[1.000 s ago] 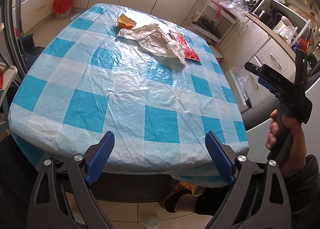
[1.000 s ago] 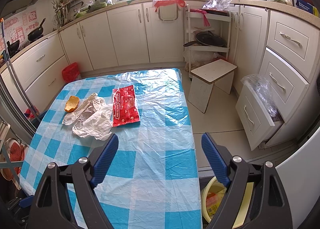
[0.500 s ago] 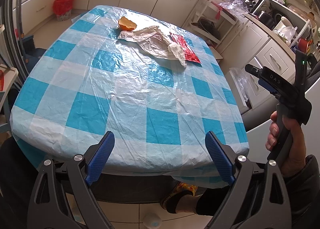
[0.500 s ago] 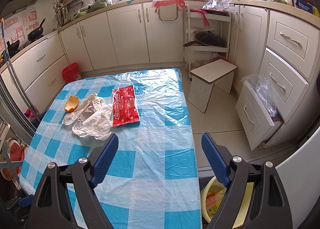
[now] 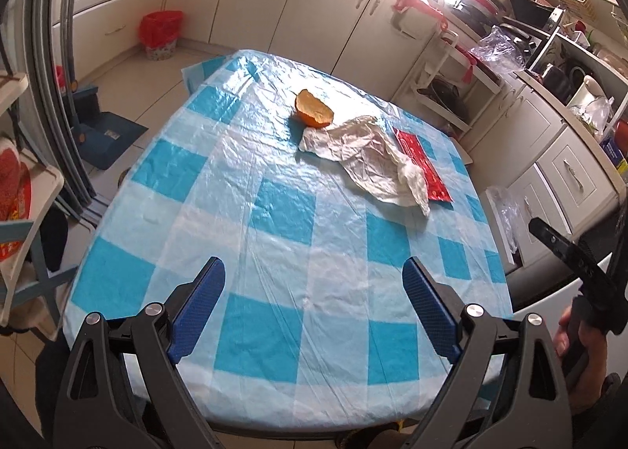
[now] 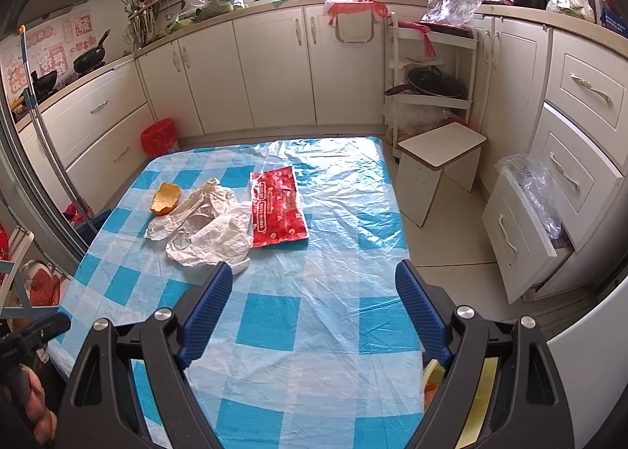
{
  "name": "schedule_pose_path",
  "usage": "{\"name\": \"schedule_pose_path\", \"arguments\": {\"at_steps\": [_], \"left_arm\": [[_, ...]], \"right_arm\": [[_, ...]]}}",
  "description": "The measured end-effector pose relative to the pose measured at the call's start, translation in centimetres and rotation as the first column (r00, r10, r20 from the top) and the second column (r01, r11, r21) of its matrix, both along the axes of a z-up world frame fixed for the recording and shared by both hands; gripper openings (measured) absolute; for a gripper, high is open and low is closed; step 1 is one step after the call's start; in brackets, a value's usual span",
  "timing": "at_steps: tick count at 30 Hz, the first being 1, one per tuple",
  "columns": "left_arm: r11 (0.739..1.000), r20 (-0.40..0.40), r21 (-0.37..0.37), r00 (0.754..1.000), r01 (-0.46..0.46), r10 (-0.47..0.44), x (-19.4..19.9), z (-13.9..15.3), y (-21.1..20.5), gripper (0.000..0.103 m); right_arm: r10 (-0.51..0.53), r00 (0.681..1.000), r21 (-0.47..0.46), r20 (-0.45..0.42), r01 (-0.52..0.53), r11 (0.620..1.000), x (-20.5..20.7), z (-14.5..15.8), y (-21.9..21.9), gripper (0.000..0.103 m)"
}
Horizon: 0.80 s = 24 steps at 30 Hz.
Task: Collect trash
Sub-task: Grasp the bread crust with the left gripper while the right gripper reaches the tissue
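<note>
Left wrist view: left gripper [image 5: 314, 303], jaws spread wide and empty, over the near edge of the checked table [image 5: 274, 347]. Trash lay toward the table's far end: orange peel [image 5: 313, 112] farthest, crumpled white paper [image 5: 367, 158] touching its near side, red wrapper [image 5: 422, 162] beside the paper on the right, partly under it. Right wrist view: right gripper [image 6: 312, 315], jaws likewise wide apart, nothing between them. Crumpled white paper [image 6: 208, 223] just ahead of its left fingertip; red wrapper [image 6: 278, 209] directly beyond, long axis running away from the gripper; orange peel [image 6: 165, 198] at the paper's far left. Judgement: the right gripper was nearer the trash.
</note>
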<state>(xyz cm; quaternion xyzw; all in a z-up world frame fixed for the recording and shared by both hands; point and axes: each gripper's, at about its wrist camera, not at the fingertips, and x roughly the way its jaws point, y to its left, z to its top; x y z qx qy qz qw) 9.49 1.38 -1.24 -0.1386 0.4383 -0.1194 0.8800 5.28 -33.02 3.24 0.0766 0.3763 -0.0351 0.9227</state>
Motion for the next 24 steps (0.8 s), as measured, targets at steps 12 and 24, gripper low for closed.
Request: {"name": "schedule_pose_path", "arguments": {"at_steps": [12, 24], "left_arm": [[0.996, 0.042, -0.002, 0.996, -0.085, 0.085, 8.0, 2.4, 2.0, 0.088], [0.996, -0.008, 0.012, 0.996, -0.092, 0.092, 15.5, -0.5, 0.3, 0.088]], "right_arm": [[0.228, 0.973, 0.046, -0.035, -0.226, 0.973, 7.6, -3.7, 9.2, 0.076], [0.290, 0.953, 0.109, -0.087, -0.280, 0.954, 8.2, -5.0, 8.6, 0.002]]}}
